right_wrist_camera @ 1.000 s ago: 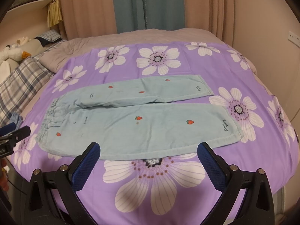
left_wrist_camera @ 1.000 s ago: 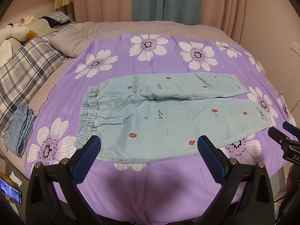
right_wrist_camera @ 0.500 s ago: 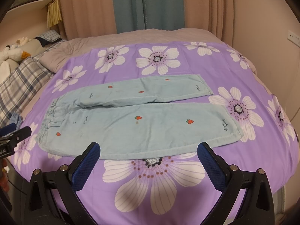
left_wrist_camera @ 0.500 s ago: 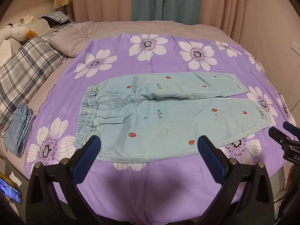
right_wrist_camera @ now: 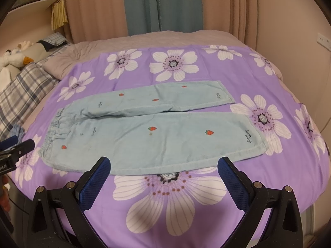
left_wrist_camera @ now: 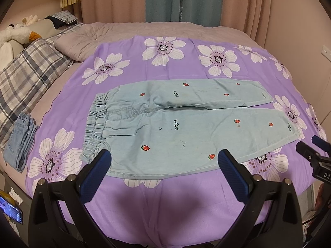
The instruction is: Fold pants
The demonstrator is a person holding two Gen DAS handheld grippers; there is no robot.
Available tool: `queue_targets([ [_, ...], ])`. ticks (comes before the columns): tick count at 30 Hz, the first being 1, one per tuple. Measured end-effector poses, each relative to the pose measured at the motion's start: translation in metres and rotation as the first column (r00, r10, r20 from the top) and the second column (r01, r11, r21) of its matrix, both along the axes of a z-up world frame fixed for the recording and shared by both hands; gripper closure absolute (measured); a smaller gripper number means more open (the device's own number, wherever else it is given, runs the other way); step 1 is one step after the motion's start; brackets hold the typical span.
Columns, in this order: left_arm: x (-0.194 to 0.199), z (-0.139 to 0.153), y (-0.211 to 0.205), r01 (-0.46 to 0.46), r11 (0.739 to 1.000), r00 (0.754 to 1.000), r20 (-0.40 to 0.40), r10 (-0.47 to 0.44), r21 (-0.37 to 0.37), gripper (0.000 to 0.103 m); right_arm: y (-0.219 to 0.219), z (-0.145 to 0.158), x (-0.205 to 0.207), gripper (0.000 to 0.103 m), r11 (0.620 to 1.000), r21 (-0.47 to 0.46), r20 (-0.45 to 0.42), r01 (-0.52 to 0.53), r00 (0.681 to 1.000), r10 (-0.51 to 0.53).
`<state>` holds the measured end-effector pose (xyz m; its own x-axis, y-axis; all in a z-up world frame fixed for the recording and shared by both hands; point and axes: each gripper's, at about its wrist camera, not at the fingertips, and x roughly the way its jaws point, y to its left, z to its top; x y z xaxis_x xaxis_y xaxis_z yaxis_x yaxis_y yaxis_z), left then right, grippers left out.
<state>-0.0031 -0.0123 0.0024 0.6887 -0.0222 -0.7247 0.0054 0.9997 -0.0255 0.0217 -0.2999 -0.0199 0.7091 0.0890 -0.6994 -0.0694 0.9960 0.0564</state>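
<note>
Light blue pants (left_wrist_camera: 178, 124) with small red strawberries lie flat on a purple flowered sheet (left_wrist_camera: 165, 202), elastic waistband at the left, both legs stretched to the right and side by side. In the right wrist view the same pants (right_wrist_camera: 157, 136) fill the middle. My left gripper (left_wrist_camera: 164, 164) hovers open above the near hem of the front leg, holding nothing. My right gripper (right_wrist_camera: 163, 170) stands open over the near edge of the front leg, also holding nothing. The right gripper's tips (left_wrist_camera: 310, 152) poke in at the right edge of the left wrist view.
A folded pair of blue jeans (left_wrist_camera: 20, 138) lies at the bed's left edge. A plaid pillow (left_wrist_camera: 26, 76) and plush toys (left_wrist_camera: 18, 33) sit at the far left. Curtains (left_wrist_camera: 178, 0) hang behind the bed. A phone (left_wrist_camera: 11, 210) lies low at left.
Hardly anything differs; the views shift by a few pixels. The pants lie as before and both grippers stay open.
</note>
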Motion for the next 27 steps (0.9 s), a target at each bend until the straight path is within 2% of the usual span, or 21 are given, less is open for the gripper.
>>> queue_targets([
  [3,0.001,-0.003,0.008,-0.004,0.998,1.0,0.012,0.005,-0.057,0.0,0.001,-0.004,0.001,0.001,1.0,0.004,-0.003,-0.008,1.0,0.008],
  [6,0.004,-0.013,0.023,0.021,0.984,0.999,0.034,-0.015,-0.176,0.0,0.011,-0.013,0.005,0.001,0.999,0.011,0.004,-0.046,0.999,0.046],
  [9,0.019,-0.036,0.039,0.05,0.942,0.996,-0.05,-0.071,-0.332,0.0,0.035,-0.03,0.011,0.001,0.991,-0.005,-0.009,-0.132,0.991,0.132],
  [11,0.027,-0.064,0.063,-0.041,0.905,0.992,-0.124,-0.013,-0.423,0.0,0.057,-0.043,0.013,0.001,0.977,-0.031,-0.013,-0.21,0.978,0.21],
  [14,0.025,-0.087,0.087,-0.157,0.882,0.982,-0.162,0.094,-0.444,0.001,0.098,-0.065,0.013,0.001,0.936,-0.141,-0.015,-0.321,0.946,0.323],
  [18,0.026,-0.11,0.113,-0.27,0.855,0.959,-0.201,0.198,-0.444,0.001,0.143,-0.091,0.006,0.001,0.844,-0.28,-0.009,-0.457,0.881,0.473],
  [19,0.025,-0.116,0.122,-0.309,0.837,0.949,-0.208,0.238,-0.452,0.001,0.151,-0.095,0.006,0.001,0.823,-0.3,-0.012,-0.482,0.865,0.502],
  [21,0.023,-0.129,0.139,-0.361,0.784,0.932,-0.226,0.283,-0.506,0.001,0.166,-0.105,0.007,0.001,0.783,-0.332,-0.023,-0.526,0.835,0.55],
  [22,0.022,-0.137,0.148,-0.38,0.746,0.925,-0.234,0.3,-0.546,0.002,0.171,-0.109,0.008,0.001,0.766,-0.339,-0.027,-0.547,0.819,0.573],
  [23,0.023,-0.143,0.154,-0.394,0.72,0.919,-0.242,0.311,-0.571,0.003,0.179,-0.113,0.009,0.001,0.75,-0.349,-0.026,-0.562,0.805,0.592],
  [24,0.024,-0.142,0.155,-0.397,0.715,0.918,-0.24,0.317,-0.576,0.003,0.184,-0.117,0.009,0.001,0.735,-0.36,-0.022,-0.575,0.793,0.609],
  [25,0.027,-0.139,0.156,-0.397,0.72,0.917,-0.223,0.33,-0.569,0.005,0.19,-0.12,0.01,0.003,0.719,-0.372,-0.015,-0.587,0.779,0.627],
  [27,0.037,-0.132,0.157,-0.415,0.745,0.909,-0.205,0.362,-0.523,0.016,0.201,-0.126,0.009,0.014,0.695,-0.4,-0.005,-0.598,0.76,0.65],
])
